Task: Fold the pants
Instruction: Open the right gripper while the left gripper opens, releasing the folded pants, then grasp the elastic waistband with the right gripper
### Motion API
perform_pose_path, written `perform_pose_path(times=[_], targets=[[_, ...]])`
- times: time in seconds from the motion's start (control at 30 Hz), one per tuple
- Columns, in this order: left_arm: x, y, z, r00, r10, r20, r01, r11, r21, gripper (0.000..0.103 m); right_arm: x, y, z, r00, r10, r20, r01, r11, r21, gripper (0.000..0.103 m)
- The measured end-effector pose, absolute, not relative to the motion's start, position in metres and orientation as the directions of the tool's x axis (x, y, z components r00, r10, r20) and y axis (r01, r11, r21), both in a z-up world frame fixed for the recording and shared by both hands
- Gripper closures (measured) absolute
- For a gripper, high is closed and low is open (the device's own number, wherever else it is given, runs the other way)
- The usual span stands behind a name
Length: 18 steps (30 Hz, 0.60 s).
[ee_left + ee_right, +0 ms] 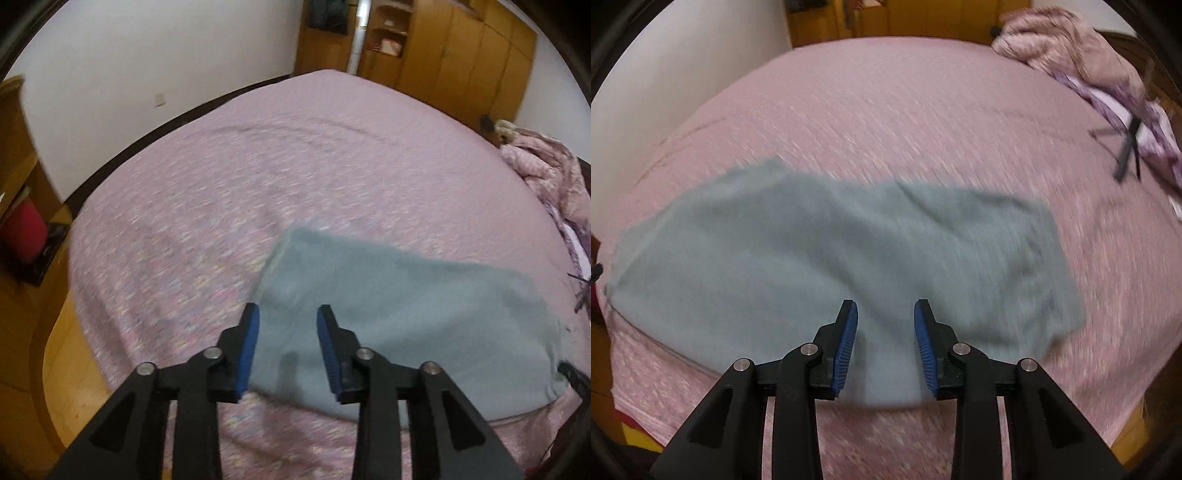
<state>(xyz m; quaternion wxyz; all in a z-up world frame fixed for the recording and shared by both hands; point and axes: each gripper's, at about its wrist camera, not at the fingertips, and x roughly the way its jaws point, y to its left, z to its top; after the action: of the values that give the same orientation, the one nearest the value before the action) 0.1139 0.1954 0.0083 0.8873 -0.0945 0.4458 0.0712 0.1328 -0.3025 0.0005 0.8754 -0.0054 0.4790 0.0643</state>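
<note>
Two grippers hover above the bed (229, 177), and neither holds anything. The left gripper (288, 314) has its jaws spread, with grey-blue cloth showing in the gap between the blue pads; the right gripper (885, 308) is spread the same way over the same garment. Both views are smeared with motion blur, so fine detail of seams and hems cannot be read.

The pants (820, 251) lie flat on the pink bedsheet near the front edge of the bed, in a broad, roughly rectangular slab that runs from left to right. In the left wrist view, the pants (406, 314) show a layered edge at their far left corner, which suggests that at least one fold is already made, though how many cannot be told. A rumpled pink quilt (1067, 44) sits well apart at the far right of the bed.

Judging by the compact shape and the empty jaws, the work seems to stand between folds. A further fold would call for each gripper to drop to one end's corners, pinch through all layers, then carry that end over without dragging the bottom layer.
</note>
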Motion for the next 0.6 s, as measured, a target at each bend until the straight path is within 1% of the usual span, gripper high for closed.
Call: perform_pose_path(times=[0.13, 0.23, 0.27, 0.3, 0.33, 0.37, 0.4, 0.43, 0.47, 0.53, 0.6], targets=[[0.135, 0.179, -0.002, 0.578, 0.013, -0.816, -0.145, 0.986, -0.087, 0.067, 0.161, -0.284, 0.002, 0.524, 0.164, -0.836, -0.162, 0.982, 0.092, 0.070], [0.159, 0.177, -0.023, 0.528, 0.077, -0.846, -0.158, 0.987, -0.008, 0.067, 0.183, -0.273, -0.015, 0.482, 0.157, -0.862, -0.163, 0.983, 0.088, 0.070], [0.162, 0.178, -0.031, 0.520, 0.099, -0.848, -0.164, 0.986, 0.014, 0.064, 0.187, -0.272, -0.020, 0.472, 0.154, -0.868, -0.162, 0.983, 0.086, 0.070], [0.164, 0.181, -0.033, 0.526, 0.114, -0.843, -0.170, 0.985, 0.027, 0.059, 0.192, -0.270, -0.028, 0.474, 0.146, -0.869, -0.163, 0.984, 0.077, 0.069], [0.164, 0.185, -0.034, 0.531, 0.127, -0.838, -0.179, 0.983, 0.035, 0.054, 0.193, -0.270, -0.029, 0.498, 0.148, -0.854, -0.169, 0.983, 0.072, 0.068], [0.167, 0.188, -0.034, 0.527, 0.139, -0.838, -0.190, 0.981, 0.044, 0.052, 0.193, -0.270, -0.030, 0.522, 0.149, -0.840, -0.176, 0.982, 0.064, 0.066], [0.169, 0.191, -0.034, 0.522, 0.150, -0.839, -0.204, 0.978, 0.048, 0.044, 0.195, -0.271, -0.033, 0.535, 0.156, -0.830, -0.179, 0.981, 0.069, 0.064], [0.171, 0.195, -0.036, 0.516, 0.166, -0.841, -0.220, 0.974, 0.057, 0.032, 0.197, -0.275, -0.034, 0.544, 0.173, -0.821, -0.170, 0.981, 0.094, 0.063], [0.174, 0.198, -0.038, 0.511, 0.170, -0.843, -0.234, 0.971, 0.054, 0.030, 0.198, -0.278, -0.034, 0.546, 0.190, -0.816, -0.161, 0.980, 0.121, 0.062], [0.172, 0.206, -0.038, 0.516, 0.131, -0.847, -0.250, 0.968, -0.003, 0.030, 0.203, -0.292, -0.035, 0.542, 0.259, -0.800, -0.126, 0.966, 0.228, 0.061], [0.166, 0.210, -0.036, 0.516, 0.110, -0.849, -0.263, 0.964, -0.035, 0.030, 0.206, -0.300, -0.033, 0.526, 0.295, -0.798, -0.111, 0.954, 0.279, 0.061]])
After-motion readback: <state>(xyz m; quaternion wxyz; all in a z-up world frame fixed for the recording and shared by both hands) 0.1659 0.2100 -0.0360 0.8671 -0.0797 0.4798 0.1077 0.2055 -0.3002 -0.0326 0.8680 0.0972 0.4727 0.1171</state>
